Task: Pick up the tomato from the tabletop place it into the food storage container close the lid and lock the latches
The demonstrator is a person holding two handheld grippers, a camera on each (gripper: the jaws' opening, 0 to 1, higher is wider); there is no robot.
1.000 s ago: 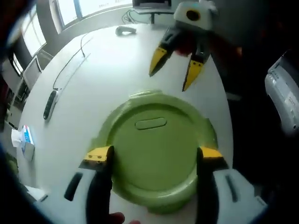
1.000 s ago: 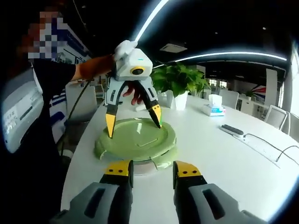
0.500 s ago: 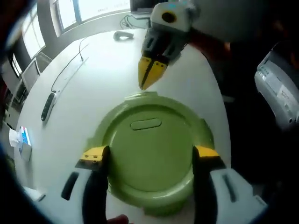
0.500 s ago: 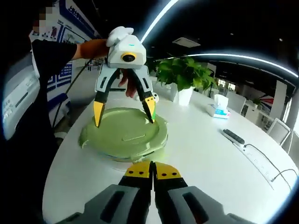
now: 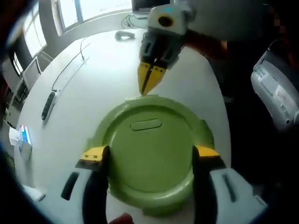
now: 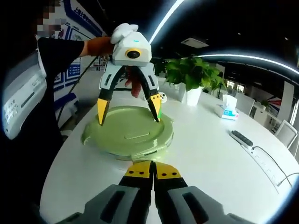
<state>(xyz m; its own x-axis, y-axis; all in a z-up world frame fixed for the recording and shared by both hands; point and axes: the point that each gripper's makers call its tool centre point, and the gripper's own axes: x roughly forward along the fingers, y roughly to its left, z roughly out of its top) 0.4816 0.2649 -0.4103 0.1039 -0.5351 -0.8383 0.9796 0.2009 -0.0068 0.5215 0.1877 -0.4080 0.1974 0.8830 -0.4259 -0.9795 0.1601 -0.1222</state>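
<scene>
The round green food storage container stands on the white table with its lid on, so its inside is hidden. My left gripper is open, its yellow-tipped jaws spread wide over the lid, one near each side. In the right gripper view the same left gripper stands over the container, tips down on the lid. My right gripper is shut with nothing in it, low in front of the container's near rim. In the left gripper view the right gripper points at the far rim latch.
A potted plant, tissue box, remote and cable sit further along the table. A grey remote and tissue pack lie left of the container. A white machine stands past the table edge.
The right gripper has gone from open to shut and come in close to the container's rim. The left gripper stays spread over the lid.
</scene>
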